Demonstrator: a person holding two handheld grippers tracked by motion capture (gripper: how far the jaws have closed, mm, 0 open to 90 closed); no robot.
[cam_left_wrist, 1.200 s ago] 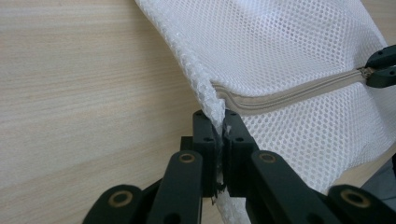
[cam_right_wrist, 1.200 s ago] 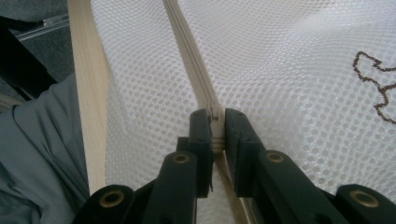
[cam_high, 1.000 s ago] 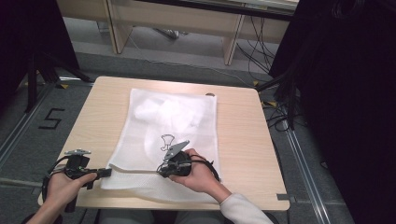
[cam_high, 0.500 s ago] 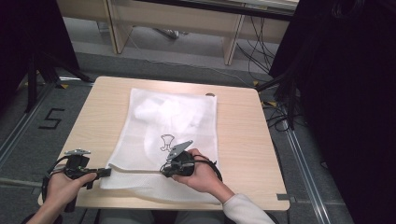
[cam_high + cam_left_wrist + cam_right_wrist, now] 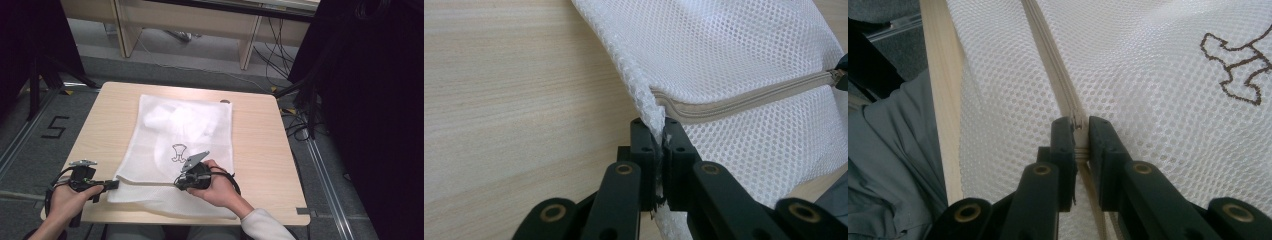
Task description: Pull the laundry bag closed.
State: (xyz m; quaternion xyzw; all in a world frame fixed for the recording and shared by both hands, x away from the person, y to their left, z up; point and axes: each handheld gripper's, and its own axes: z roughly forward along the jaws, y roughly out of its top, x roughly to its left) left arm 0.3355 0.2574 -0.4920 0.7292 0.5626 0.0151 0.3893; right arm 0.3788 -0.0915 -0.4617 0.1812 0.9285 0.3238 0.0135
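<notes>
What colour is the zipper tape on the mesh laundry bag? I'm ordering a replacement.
Beige, against the white mesh laundry bag; the zipper shows best in the left gripper view.

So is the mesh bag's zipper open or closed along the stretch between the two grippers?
Closed there: the zipper runs as one joined beige band to the right gripper; beyond it, cannot tell.

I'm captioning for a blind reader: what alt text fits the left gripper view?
The left gripper pinches the edge of a white mesh laundry bag where its beige zipper ends. The bag lies on a light wooden table.
</notes>
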